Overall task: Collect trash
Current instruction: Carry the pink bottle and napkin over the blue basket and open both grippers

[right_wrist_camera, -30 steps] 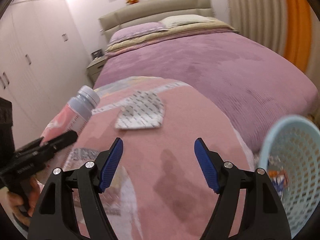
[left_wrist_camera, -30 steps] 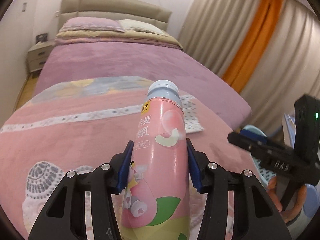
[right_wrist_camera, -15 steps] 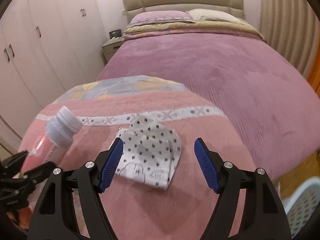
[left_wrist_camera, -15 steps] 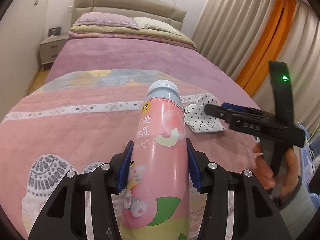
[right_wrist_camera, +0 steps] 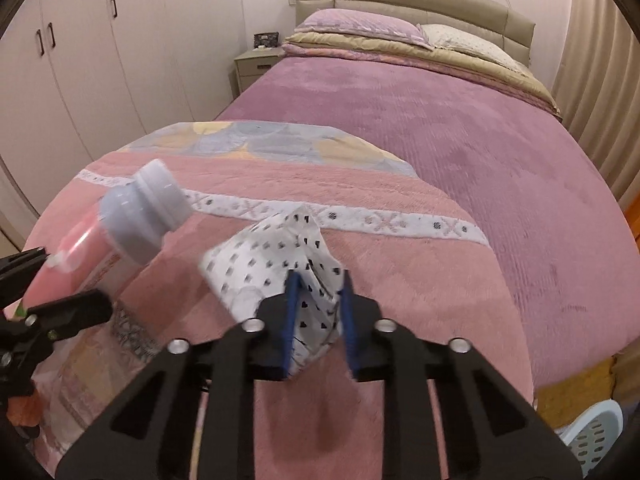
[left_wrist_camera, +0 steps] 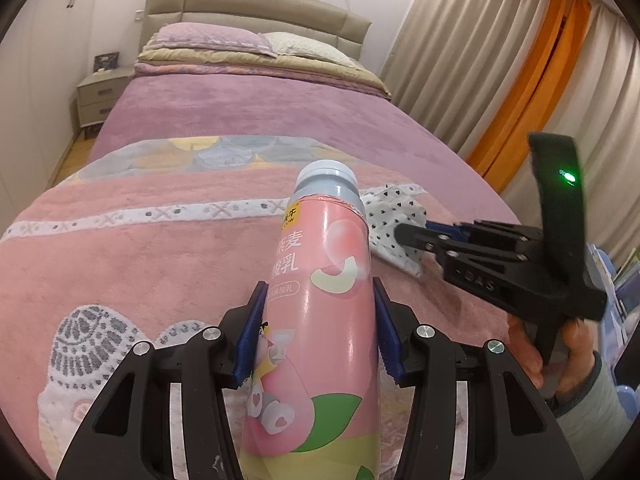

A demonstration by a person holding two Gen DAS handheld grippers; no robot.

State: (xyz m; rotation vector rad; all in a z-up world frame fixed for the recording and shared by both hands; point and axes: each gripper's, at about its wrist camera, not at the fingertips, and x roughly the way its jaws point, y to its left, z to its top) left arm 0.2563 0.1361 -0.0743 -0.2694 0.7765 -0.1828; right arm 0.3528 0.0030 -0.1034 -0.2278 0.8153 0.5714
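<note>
Closing on the white wrapper (right_wrist_camera: 276, 264) with its little black hearts, the right gripper (right_wrist_camera: 318, 312) has the crumpled paper bunched up between its blue fingers (right_wrist_camera: 289, 312), the pads pressing in from both sides while the rest of the wrapper puffs out ahead over the pink blanket (right_wrist_camera: 400, 280) at the foot of the bed (right_wrist_camera: 440, 120). Over on the other side, the left gripper (left_wrist_camera: 316, 330) is pinching a pink yoghurt-drink bottle (left_wrist_camera: 320, 320), fingers (left_wrist_camera: 250, 332) clamped on its body, the pale blue cap (left_wrist_camera: 328, 176) pointing away toward the headboard (left_wrist_camera: 256, 4). From the left wrist view, the right gripper (left_wrist_camera: 404, 234) comes in from the right edge, a hand (left_wrist_camera: 560, 356) wrapped round its handle and a green light glowing on it, its tips right at the wrapper (left_wrist_camera: 394, 220) just beyond the bottle. From the right wrist view, the bottle (right_wrist_camera: 100, 256) hangs tilted at the left, cap (right_wrist_camera: 148, 216) up, above the blanket. Down in the bottom right corner, a pale blue perforated basket (right_wrist_camera: 592, 432) peeks in beside the bed. White wardrobe doors (right_wrist_camera: 100, 60) line the left wall, and a bedside cabinet (right_wrist_camera: 256, 64) stands by the pillows (right_wrist_camera: 360, 28).
</note>
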